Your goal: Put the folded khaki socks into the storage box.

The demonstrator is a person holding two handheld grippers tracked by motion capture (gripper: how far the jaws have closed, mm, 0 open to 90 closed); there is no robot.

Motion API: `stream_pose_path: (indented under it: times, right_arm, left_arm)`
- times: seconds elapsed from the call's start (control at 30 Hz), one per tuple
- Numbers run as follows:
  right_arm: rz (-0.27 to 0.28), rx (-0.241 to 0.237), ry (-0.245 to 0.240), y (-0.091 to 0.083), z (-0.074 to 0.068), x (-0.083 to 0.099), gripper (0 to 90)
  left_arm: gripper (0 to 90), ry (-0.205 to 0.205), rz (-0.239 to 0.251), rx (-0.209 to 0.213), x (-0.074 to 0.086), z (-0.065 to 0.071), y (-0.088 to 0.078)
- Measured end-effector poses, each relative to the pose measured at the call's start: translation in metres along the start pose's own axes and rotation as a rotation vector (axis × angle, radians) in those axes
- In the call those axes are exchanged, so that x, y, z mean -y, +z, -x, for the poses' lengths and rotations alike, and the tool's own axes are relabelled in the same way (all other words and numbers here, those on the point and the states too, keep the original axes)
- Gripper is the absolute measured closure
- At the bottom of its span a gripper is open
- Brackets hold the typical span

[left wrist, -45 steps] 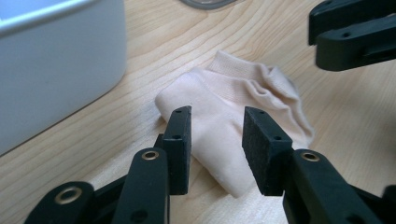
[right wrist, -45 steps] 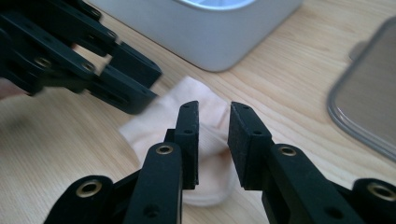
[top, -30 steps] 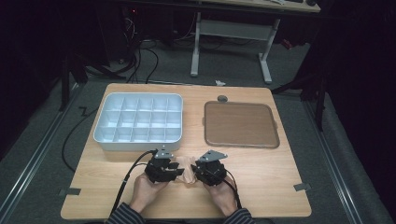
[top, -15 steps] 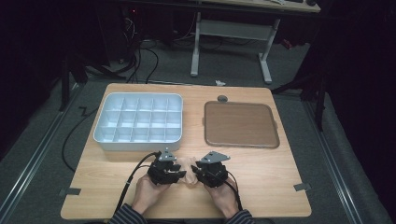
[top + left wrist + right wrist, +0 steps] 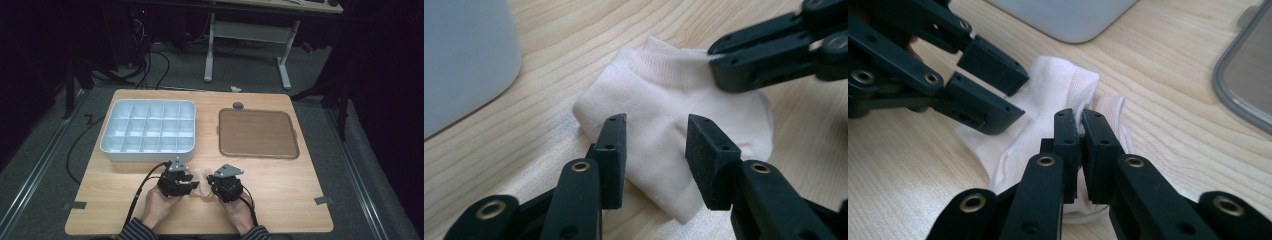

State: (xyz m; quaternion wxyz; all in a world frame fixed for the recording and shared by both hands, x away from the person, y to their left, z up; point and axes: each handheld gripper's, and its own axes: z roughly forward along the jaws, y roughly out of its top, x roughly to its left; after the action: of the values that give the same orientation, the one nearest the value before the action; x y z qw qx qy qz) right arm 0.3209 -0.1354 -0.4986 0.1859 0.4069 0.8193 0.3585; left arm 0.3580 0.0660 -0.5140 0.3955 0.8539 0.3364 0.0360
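A small white sock [image 5: 659, 100] lies folded on the wooden table near its front edge, between the two hands [image 5: 202, 176]. My left gripper [image 5: 654, 145] is open, one jaw on each side of the sock's middle, just above the cloth. My right gripper [image 5: 1080, 125] is shut on the sock's [image 5: 1058, 85] raised edge, with cloth pinched between its jaws. In the high view the left gripper [image 5: 192, 185] and right gripper [image 5: 211, 183] face each other, tips close together over the sock.
A pale blue-grey compartment tray [image 5: 150, 156] stands behind the left hand. A flat brown tray [image 5: 257, 132] lies at the back right, with a small dark round object [image 5: 238, 105] beyond it. Bare wood stretches along the table's right front.
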Motion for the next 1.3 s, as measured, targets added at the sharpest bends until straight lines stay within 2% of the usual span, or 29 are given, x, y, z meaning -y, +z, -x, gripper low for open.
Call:
stream_pose_path:
  times: [0.07, 0.27, 0.43, 0.63, 0.8, 1.07, 1.2, 1.27, 1.3]
  right_arm:
    - [0.004, 0.003, 0.001, -0.001, 0.001, 0.001, 85.8]
    - [-0.029, 0.034, 0.009, 0.001, 0.007, 0.015, 85.4]
    - [-0.059, 0.056, -0.009, 0.006, 0.006, 0.023, 83.0]
    - [-0.067, 0.063, -0.027, 0.007, 0.005, 0.023, 81.6]
    - [-0.077, 0.078, -0.059, 0.009, 0.003, 0.021, 81.3]
    - [-0.076, 0.061, -0.083, 0.014, 0.006, 0.017, 80.8]
    - [-0.051, 0.049, -0.069, 0.016, 0.008, 0.017, 79.7]
    - [-0.05, 0.046, -0.065, 0.016, 0.008, 0.017, 76.3]
    - [-0.049, 0.038, -0.061, 0.015, 0.009, 0.016, 71.2]
  left_arm:
    - [61.1, 0.006, -0.011, -0.004, 0.001, 0.001, 0.002]
    - [61.1, 0.031, -0.059, -0.022, 0.002, 0.006, 0.008]
    - [60.8, 0.029, -0.065, -0.039, 0.003, 0.008, 0.009]
    - [57.8, 0.034, -0.07, -0.05, 0.003, 0.008, 0.007]
    - [58.3, 0.028, -0.073, -0.063, 0.004, 0.009, 0.007]
    - [58.9, -0.014, -0.049, -0.056, 0.009, 0.009, 0.004]
    - [59.1, -0.035, -0.032, -0.053, 0.01, 0.009, 0.003]
    - [58.9, -0.056, -0.031, -0.043, 0.01, 0.009, 0.003]
    - [58.0, -0.07, -0.034, -0.034, 0.01, 0.009, 0.003]
